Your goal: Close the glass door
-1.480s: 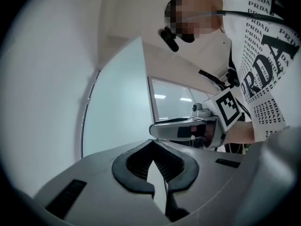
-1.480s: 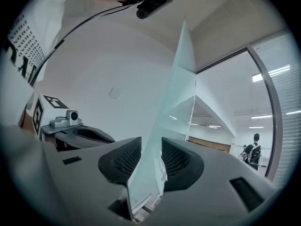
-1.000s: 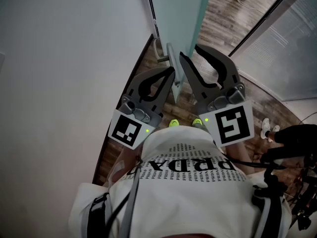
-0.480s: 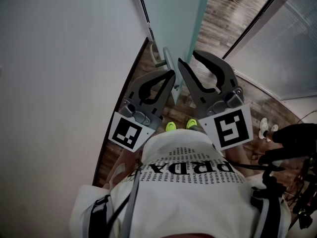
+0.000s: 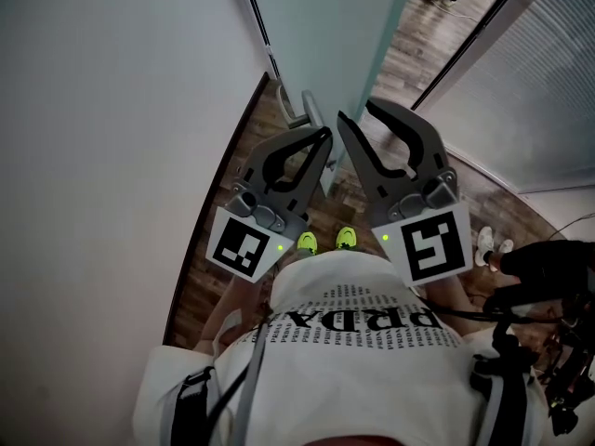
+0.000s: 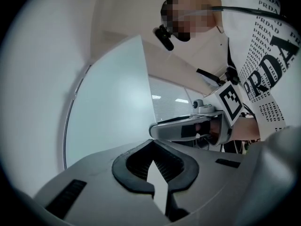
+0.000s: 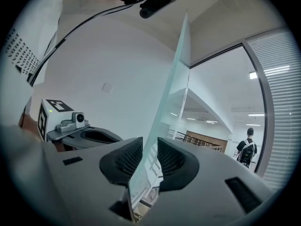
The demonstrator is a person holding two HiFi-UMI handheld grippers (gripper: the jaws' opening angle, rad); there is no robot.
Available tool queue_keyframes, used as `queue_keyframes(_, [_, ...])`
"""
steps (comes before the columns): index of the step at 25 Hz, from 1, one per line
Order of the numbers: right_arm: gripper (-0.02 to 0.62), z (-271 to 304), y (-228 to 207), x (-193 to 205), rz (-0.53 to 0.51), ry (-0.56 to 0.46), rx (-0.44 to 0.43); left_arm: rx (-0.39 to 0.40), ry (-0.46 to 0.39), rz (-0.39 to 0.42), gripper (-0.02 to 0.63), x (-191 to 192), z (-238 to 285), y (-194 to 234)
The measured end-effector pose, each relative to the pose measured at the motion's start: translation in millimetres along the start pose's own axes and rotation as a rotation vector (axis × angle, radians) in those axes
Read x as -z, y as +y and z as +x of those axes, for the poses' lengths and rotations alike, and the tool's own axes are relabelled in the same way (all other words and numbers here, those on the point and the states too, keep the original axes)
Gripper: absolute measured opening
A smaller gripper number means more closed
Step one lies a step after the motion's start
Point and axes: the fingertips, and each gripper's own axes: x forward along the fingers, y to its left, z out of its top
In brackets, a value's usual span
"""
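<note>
**Glass door: standing ajar, both grippers at its free edge**

- **Item:** glass door (image 5: 325, 26), one frosted, pale green pane.
- **Position:** one side of the door meets the end of the white wall (image 5: 112, 110). Its free edge stands clear of the dark frame (image 5: 460, 40) of the slatted partition. A strip of wooden floor (image 5: 409, 59) shows between the door's edge and that frame, so the door is judged not yet shut.
- **Left gripper** (image 5: 324, 137): sits on the wall side of the door's free edge. Its fingers are drawn together at the tips and clamped on a thin pale strip. This strip is judged to be the handle (image 5: 310, 114), which sits just beside the door's edge.
- **Right gripper** (image 5: 355, 111): sits on the partition side of the door's free edge. Its fingers are apart and straddle the pane, which runs up between the two pads in the right gripper view. Whether the pads press on the glass cannot be told.
- **Progress:** both grippers are in place on the door — one on the handle, one astride the edge.
- **Remaining, by judgement:** the door's edge must be brought across the open strip to the frame, and then both grippers let go. How far the door has already travelled cannot be read from one moment.
- **Caution:** the right gripper's loose hold may slip along the edge of the glass.
</note>
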Motion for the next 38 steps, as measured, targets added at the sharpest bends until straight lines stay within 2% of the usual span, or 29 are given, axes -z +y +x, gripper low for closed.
queue_keyframes(7, [0.087, 1.3, 3.5, -3.9, -0.015, -0.014, -0.026, -0.023, -0.029, 0.000, -0.008, 3.4, -5.5, -1.9])
queue_keyframes(12, [0.087, -2.2, -2.2, -2.6, -0.011, -0.020, -0.028, -0.021, -0.032, -0.030, -0.008, 6.8, -0.2, -5.7])
queue_keyframes(17, [0.083, -2.8, 0.7, -13.6, 0.075, -0.082, -0.053, -0.015, 0.050, 0.055, -0.008, -5.7, -6.4, 1.0])
queue_keyframes(24, [0.069, -5.0, 1.3, -17.0, 0.149, -0.129, -0.076, 0.002, 0.106, 0.087, -0.008, -14.3, -9.5, -5.1])
queue_keyframes(31, [0.064, -7.9, -5.1, -12.0, 0.158, -0.127, -0.021, 0.024, 0.122, 0.080, -0.008, -12.5, -16.0, -2.4])
queue_keyframes(38, [0.064, -6.6, -2.4, -22.7, 0.135, -0.151, -0.031, 0.024, 0.117, 0.077, -0.008, -13.3, -20.2, 0.8])
